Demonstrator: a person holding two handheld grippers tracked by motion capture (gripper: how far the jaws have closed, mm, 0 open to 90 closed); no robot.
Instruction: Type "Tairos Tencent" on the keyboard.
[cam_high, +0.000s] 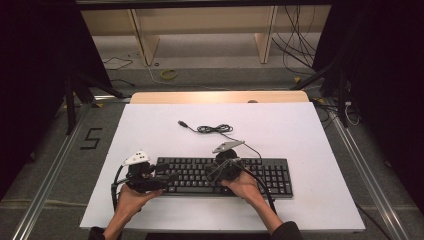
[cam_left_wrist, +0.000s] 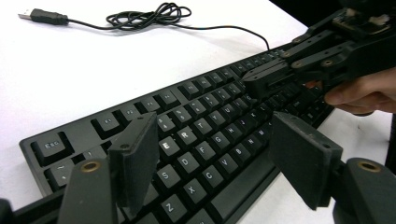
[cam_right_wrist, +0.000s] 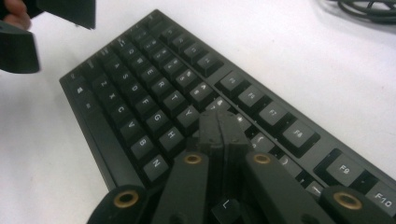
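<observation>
Right hand-held gripper (cam_right_wrist: 219, 128), jaws pressed together, is touching the flat black plastic keyboard (cam_high: 270, 172) at lower centre; left hand-held gripper (cam_left_wrist: 212, 158) is hovering spread above its keys.

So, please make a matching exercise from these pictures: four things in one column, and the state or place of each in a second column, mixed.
Things:
1. left gripper
2. right gripper
3. USB plug
4. keyboard

States or places:
A. jaws pressed together, tips over the middle keys
B. lies free on the white board, at the end of the coiled cable
C. jaws wide apart, over the left-hand keys
D. lies flat on the white board, under both grippers

Pairs: 1-C, 2-A, 3-B, 4-D
</observation>
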